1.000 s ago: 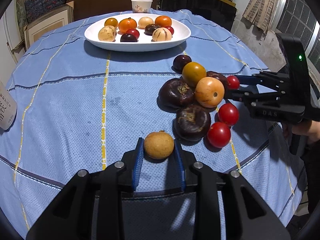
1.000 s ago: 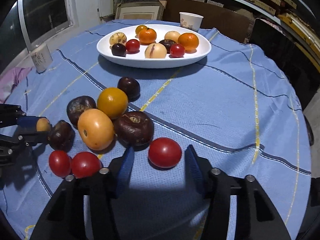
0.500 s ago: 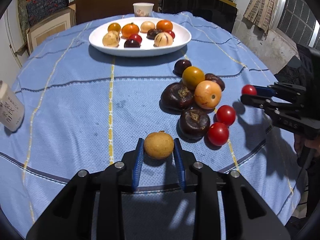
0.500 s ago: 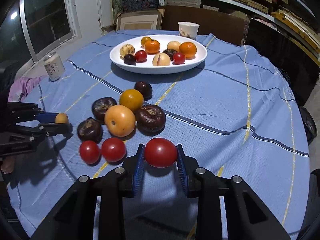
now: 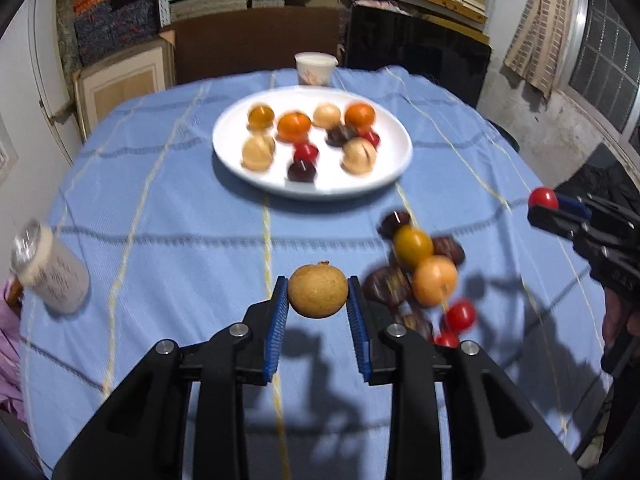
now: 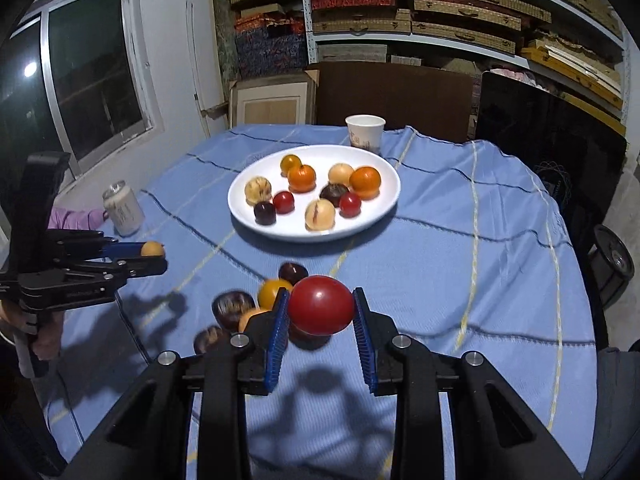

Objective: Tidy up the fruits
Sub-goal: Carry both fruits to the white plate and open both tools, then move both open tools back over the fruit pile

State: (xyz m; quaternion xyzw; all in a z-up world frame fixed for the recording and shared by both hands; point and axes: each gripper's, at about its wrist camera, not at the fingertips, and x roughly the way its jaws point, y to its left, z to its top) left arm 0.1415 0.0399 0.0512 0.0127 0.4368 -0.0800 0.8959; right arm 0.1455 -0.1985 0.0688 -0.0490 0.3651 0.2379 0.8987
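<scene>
The left gripper (image 5: pixel 318 294) pinches a tan fruit (image 5: pixel 317 290) between its fingers; the right gripper (image 6: pixel 320 312) clamps a red tomato (image 6: pixel 321 305). Ahead of both, the white plate (image 6: pixel 384 210) holds ten fruits; a loose pile (image 5: pixel 416 272) just beside the fingers remains.

tan-brown round fruit (image 5: pixel 317 290), red tomato (image 6: pixel 321 305), blue ribbed gripper pads (image 5: pixel 277 330), white plate (image 5: pixel 390 168), light blue tablecloth (image 5: pixel 168 216) with yellow and dark stripes, white paper cup (image 6: pixel 365 131)
</scene>
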